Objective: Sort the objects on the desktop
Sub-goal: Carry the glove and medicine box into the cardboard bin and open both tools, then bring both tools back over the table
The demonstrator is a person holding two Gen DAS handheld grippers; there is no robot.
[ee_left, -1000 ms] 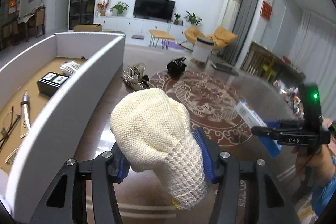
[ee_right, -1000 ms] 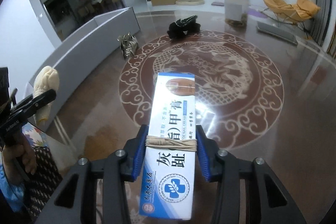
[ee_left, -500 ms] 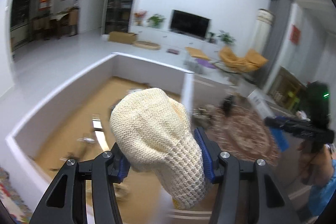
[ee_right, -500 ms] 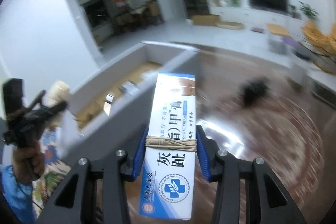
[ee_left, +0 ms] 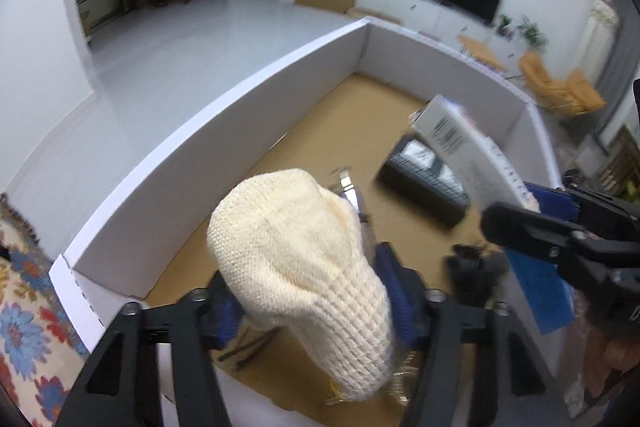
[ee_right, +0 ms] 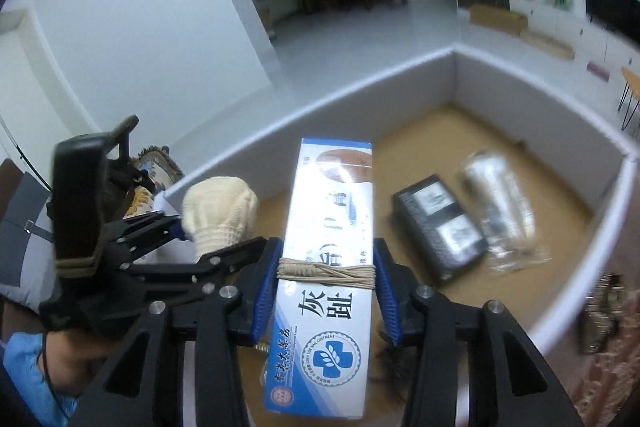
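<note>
A cream knit glove (ee_left: 296, 267) stands up between the blue pads of my left gripper (ee_left: 314, 301); the jaws are opening but the pads still touch it. My right gripper (ee_right: 326, 267) holds a blue-and-white ointment box (ee_right: 332, 203) bound with a rubber band, and its jaws are opening while the pads still press the box. Both grippers hang over a white-walled bin (ee_left: 224, 131) with a brown floor. In the left wrist view the right gripper (ee_left: 552, 227) and its ointment box (ee_left: 460, 143) are at the right. The right wrist view has the left gripper (ee_right: 160, 227) and glove (ee_right: 220, 211) at the left.
Inside the bin (ee_right: 360, 87) lie a black box (ee_right: 440, 227), a clear-wrapped packet (ee_right: 500, 203), a small black object (ee_left: 472, 271) and a metal tool (ee_left: 348, 187). A flowered rug (ee_left: 24, 327) lies outside the bin at the left. A person's blue sleeve (ee_right: 24, 379) is low left.
Both grippers have swung left, away from the patterned tabletop, and now hang over the inside of the white bin. The glove and the ointment box have travelled with them.
</note>
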